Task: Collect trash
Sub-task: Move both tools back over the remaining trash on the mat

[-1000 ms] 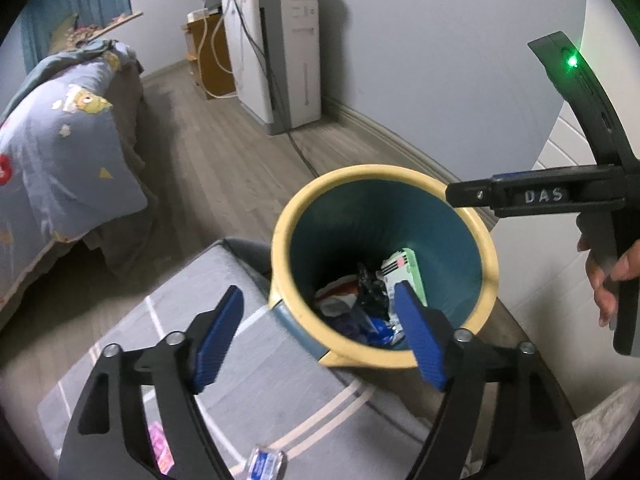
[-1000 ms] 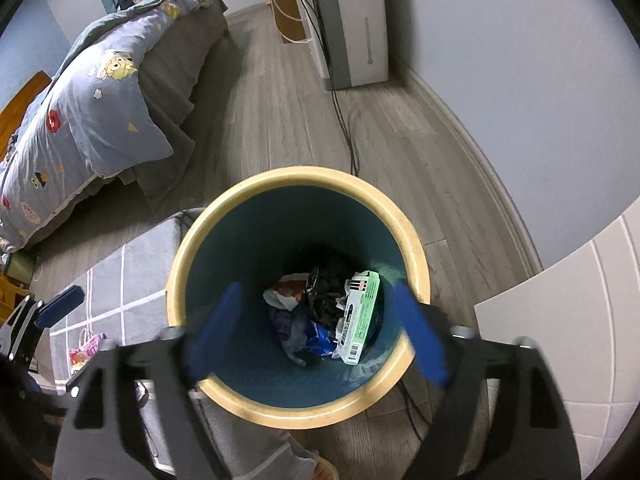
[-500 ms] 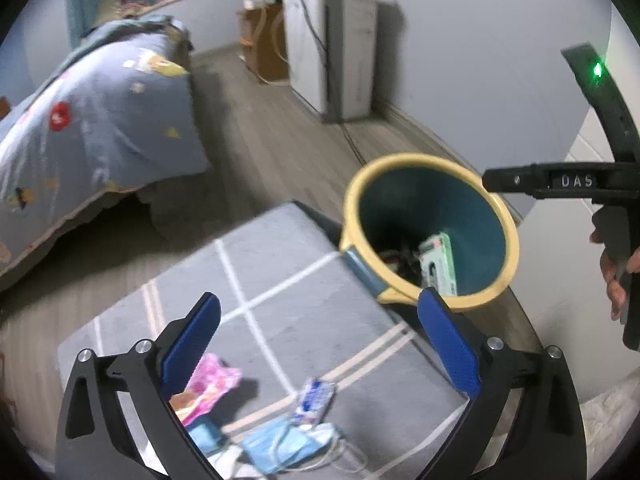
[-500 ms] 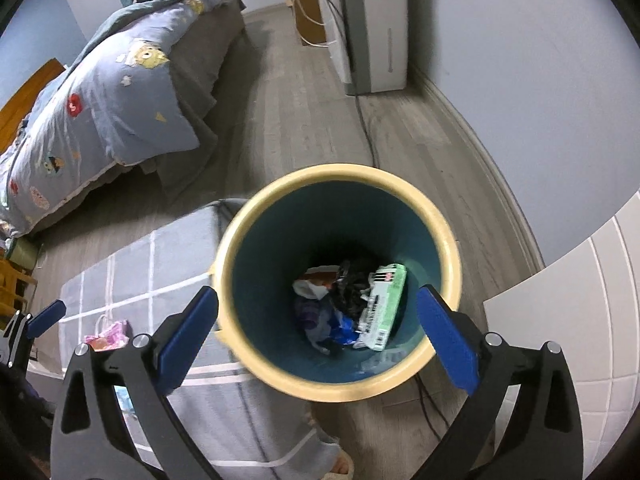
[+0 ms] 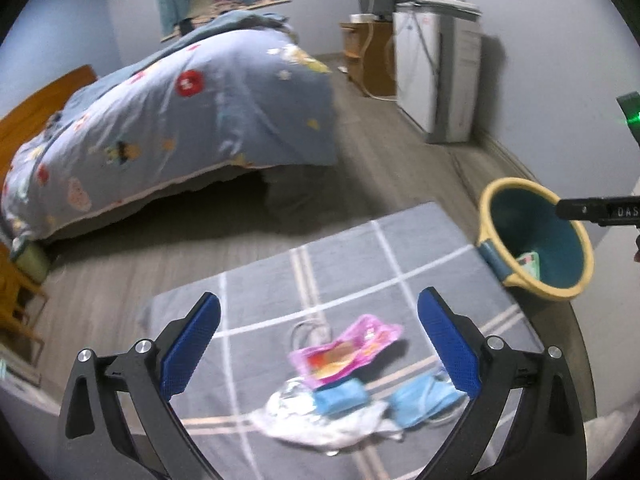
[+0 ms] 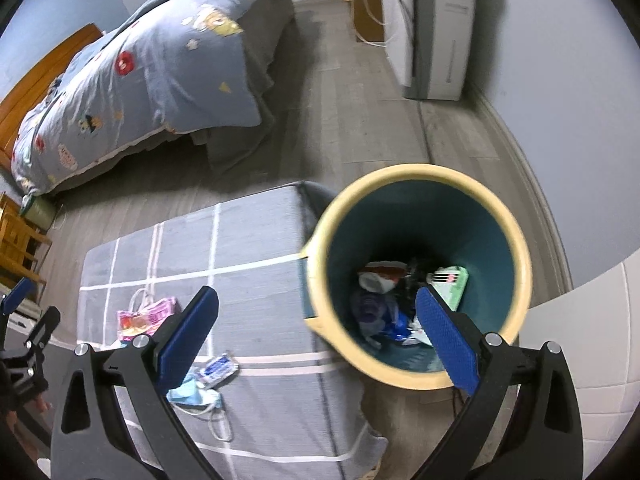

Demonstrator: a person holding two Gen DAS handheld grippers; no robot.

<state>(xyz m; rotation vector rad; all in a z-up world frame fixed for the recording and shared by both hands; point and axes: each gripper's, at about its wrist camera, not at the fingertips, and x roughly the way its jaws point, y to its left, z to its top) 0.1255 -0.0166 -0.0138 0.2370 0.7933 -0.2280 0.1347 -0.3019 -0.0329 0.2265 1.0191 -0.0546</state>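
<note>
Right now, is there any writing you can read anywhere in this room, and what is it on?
"DAS": white letters on the black bar at the right edge of the left view, cut off by the frame.
Pink wrapper on the mat: print too blurred to read.
Green box in the bin: print too small to read.

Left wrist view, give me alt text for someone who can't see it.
Open, empty left tongs hang over a grey checked mat strewn with trash: a pink wrapper, blue face masks and clear plastic. A yellow-rimmed teal bin stands at the mat's right edge. Behind lies a bed with a blue patterned quilt.
</note>
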